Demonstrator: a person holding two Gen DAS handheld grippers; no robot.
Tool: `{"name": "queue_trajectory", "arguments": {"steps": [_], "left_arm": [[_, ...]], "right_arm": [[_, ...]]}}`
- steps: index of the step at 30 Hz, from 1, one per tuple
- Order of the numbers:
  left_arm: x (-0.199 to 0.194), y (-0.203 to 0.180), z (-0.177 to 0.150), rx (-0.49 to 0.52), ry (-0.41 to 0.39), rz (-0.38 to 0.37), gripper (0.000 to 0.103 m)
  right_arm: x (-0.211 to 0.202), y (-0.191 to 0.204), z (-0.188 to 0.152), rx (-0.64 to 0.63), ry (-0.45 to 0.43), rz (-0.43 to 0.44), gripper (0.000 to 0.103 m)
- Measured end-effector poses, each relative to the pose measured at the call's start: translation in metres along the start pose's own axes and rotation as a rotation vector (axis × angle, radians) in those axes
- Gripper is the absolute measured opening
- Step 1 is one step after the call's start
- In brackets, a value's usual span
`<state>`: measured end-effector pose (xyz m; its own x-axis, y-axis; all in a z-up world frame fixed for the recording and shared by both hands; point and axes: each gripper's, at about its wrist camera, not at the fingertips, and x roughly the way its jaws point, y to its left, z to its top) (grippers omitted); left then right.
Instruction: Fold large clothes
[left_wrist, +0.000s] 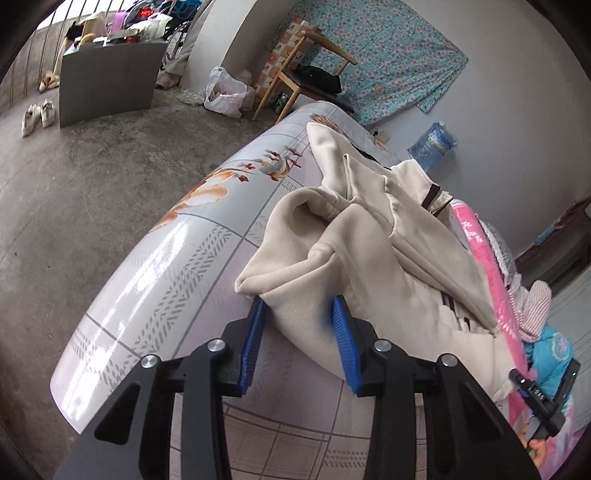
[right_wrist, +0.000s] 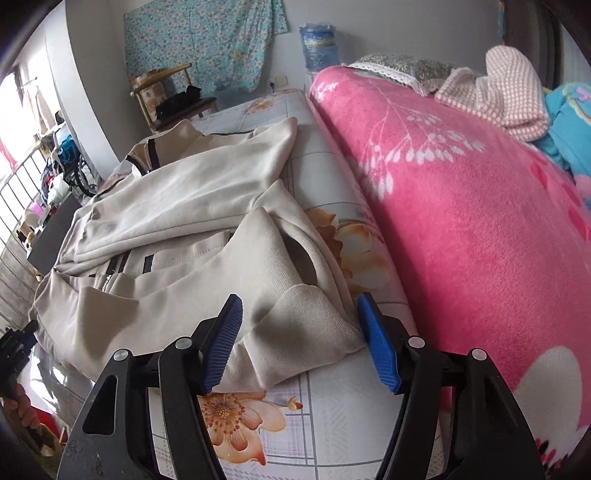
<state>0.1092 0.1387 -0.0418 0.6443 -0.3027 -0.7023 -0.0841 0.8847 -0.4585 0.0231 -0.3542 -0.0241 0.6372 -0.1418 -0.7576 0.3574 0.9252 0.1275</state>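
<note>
A cream zip-up jacket (right_wrist: 177, 206) lies crumpled on a bed covered by a glossy floral sheet (right_wrist: 332, 406). In the left wrist view the jacket (left_wrist: 369, 251) is bunched and lifted. My left gripper (left_wrist: 299, 310) has its blue fingers around a fold of the jacket's hem, with cloth between them. My right gripper (right_wrist: 297, 314) is open, its blue fingers either side of a ribbed cuff or hem corner (right_wrist: 306, 325) lying on the sheet. The right gripper also shows at the right edge of the left wrist view (left_wrist: 543, 398).
A pink floral blanket (right_wrist: 461, 221) lies along the bed's right side, with a pink-white knit garment (right_wrist: 506, 92) and blue cloth (right_wrist: 569, 122) on it. A wooden chair (left_wrist: 306, 81), plastic bag (left_wrist: 225, 96), grey box (left_wrist: 107, 85) and shoes (left_wrist: 37, 114) stand on the concrete floor.
</note>
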Motion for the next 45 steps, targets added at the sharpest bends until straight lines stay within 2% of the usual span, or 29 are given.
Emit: {"name": "queue_trajectory", "arguments": {"steps": [5, 7, 8, 9, 13, 16, 20, 22, 24, 25, 27, 29, 30, 31, 33, 35, 38, 41, 44, 45], "left_arm": [[0.004, -0.009, -0.003, 0.094, -0.019, 0.07, 0.032], [0.005, -0.009, -0.002, 0.103, -0.019, 0.078, 0.023], [0.004, -0.01, -0.002, 0.113, -0.014, 0.077, 0.02], [0.002, -0.012, -0.001, 0.122, -0.015, 0.069, 0.014], [-0.023, -0.027, 0.0, 0.197, -0.071, 0.062, 0.006], [-0.05, -0.034, 0.001, 0.246, -0.113, 0.051, 0.005], [-0.082, -0.023, -0.001, 0.222, -0.083, 0.009, 0.004], [-0.097, -0.013, -0.007, 0.204, -0.073, 0.014, 0.004], [-0.105, 0.002, -0.016, 0.166, -0.064, 0.045, 0.004], [-0.107, 0.012, -0.021, 0.155, -0.072, 0.103, 0.004], [-0.101, 0.041, -0.021, 0.088, -0.032, 0.165, 0.004], [-0.099, 0.073, -0.019, -0.052, 0.017, 0.141, 0.004], [-0.104, 0.082, -0.019, -0.091, 0.009, 0.126, 0.004], [-0.11, 0.084, -0.017, -0.096, -0.013, 0.123, 0.005], [-0.122, 0.077, -0.014, -0.058, -0.057, 0.111, 0.009], [-0.123, 0.06, -0.013, -0.013, -0.064, 0.059, 0.017], [-0.109, 0.017, -0.017, 0.091, -0.033, -0.005, 0.026], [-0.083, -0.024, -0.021, 0.184, 0.023, -0.04, 0.031], [-0.055, -0.061, -0.033, 0.251, 0.124, -0.135, 0.033], [-0.047, -0.074, -0.039, 0.285, 0.151, -0.151, 0.039]], "right_arm": [[0.016, 0.0, 0.0, -0.049, 0.012, -0.03, 0.057], [0.015, 0.003, -0.001, -0.084, -0.011, -0.059, 0.037], [0.015, 0.004, -0.001, -0.092, -0.008, -0.06, 0.024], [0.013, 0.005, -0.001, -0.088, -0.01, -0.041, 0.018], [-0.009, 0.019, -0.002, -0.143, -0.07, -0.076, 0.013], [-0.031, 0.018, -0.001, -0.121, -0.096, -0.033, 0.013], [-0.061, 0.01, -0.013, -0.092, -0.1, 0.024, 0.013], [-0.071, 0.001, -0.024, -0.063, -0.084, 0.058, 0.013], [-0.071, -0.01, -0.037, -0.034, -0.043, 0.09, 0.017], [-0.065, -0.015, -0.044, -0.032, -0.011, 0.095, 0.02], [-0.049, -0.022, -0.055, -0.037, 0.062, 0.074, 0.034], [-0.046, -0.03, -0.06, -0.017, 0.084, 0.086, 0.039], [-0.051, -0.033, -0.059, -0.006, 0.076, 0.099, 0.051], [-0.059, -0.036, -0.057, 0.001, 0.052, 0.083, 0.056], [-0.076, -0.039, -0.054, 0.008, -0.017, 0.042, 0.061], [-0.088, -0.041, -0.049, 0.028, -0.056, 0.033, 0.062], [-0.096, -0.027, -0.046, 0.014, -0.078, 0.102, 0.064], [-0.091, 0.004, -0.046, -0.056, -0.056, 0.176, 0.069], [-0.075, 0.037, -0.053, -0.09, 0.021, 0.268, 0.069], [-0.068, 0.048, -0.056, -0.103, 0.046, 0.29, 0.069]]}}
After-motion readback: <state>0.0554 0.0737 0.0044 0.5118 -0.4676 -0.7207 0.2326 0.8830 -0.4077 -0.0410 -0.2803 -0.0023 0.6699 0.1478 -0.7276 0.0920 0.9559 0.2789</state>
